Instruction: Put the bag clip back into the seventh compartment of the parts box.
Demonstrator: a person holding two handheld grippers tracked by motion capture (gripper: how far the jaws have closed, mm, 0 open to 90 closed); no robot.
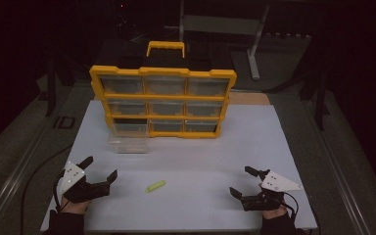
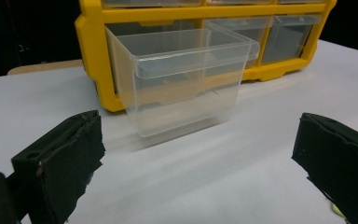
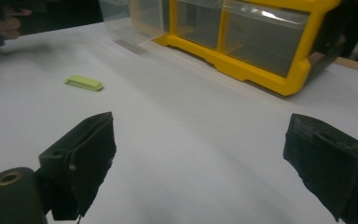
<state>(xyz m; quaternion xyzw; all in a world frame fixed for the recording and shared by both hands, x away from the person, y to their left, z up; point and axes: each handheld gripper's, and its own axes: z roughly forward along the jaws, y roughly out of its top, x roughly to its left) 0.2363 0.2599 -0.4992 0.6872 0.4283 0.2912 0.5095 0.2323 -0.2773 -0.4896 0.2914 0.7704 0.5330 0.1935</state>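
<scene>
At the lower centre of the high view lies the green chip (image 1: 155,186) – flat on the white table (image 1: 200,152), between two spread-jawed, empty grippers, left gripper (image 1: 99,172) and right gripper (image 1: 240,181). It looks light, stiff, low – best pinched across its narrow sides.

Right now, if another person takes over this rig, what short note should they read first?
Left tool: open, holding nothing, resting at the table's near left.
Right tool: open, holding nothing, at the near right.
The clear drawer is out of the yellow organizer and stands on the white table in front of its lower-left slot.
The small green piece lies on the table between the tools.
Done: drawer pulled out.
Probably left: piece into the drawer, drawer back in.
</scene>
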